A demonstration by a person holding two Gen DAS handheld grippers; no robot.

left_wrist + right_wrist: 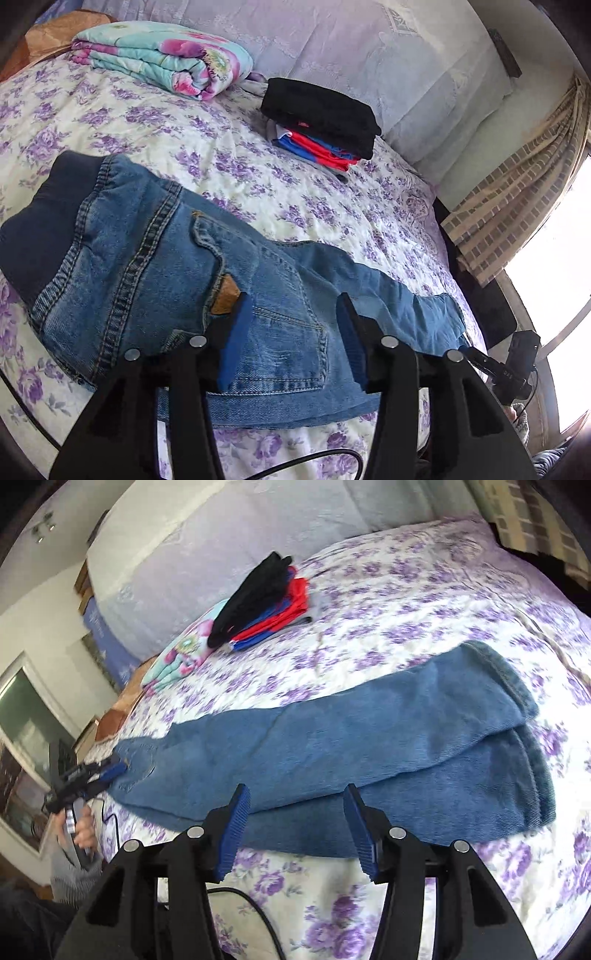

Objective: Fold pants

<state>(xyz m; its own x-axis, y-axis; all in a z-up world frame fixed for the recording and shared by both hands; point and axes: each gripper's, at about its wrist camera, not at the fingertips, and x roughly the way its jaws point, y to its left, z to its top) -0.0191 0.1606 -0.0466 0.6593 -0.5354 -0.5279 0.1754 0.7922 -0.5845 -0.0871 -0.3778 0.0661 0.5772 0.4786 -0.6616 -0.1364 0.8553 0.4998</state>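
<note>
One bed [229, 155] with purple-flowered cover, blue denim pants [207, 280] lying flat across it, legs stacked lengthwise, folded clothes stack [325, 122] near the headboard, left gripper [293, 343] fingers apart over the pocket, right gripper [297, 834] fingers apart, gripping nothing.

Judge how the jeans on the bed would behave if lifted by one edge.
The jeans would probably droop rather than hold shape: the legs lie flat, following the bedspread. The doubled legs and thick waistband suggest some weight. The coarse denim likely grips ribbed pads well.
</note>
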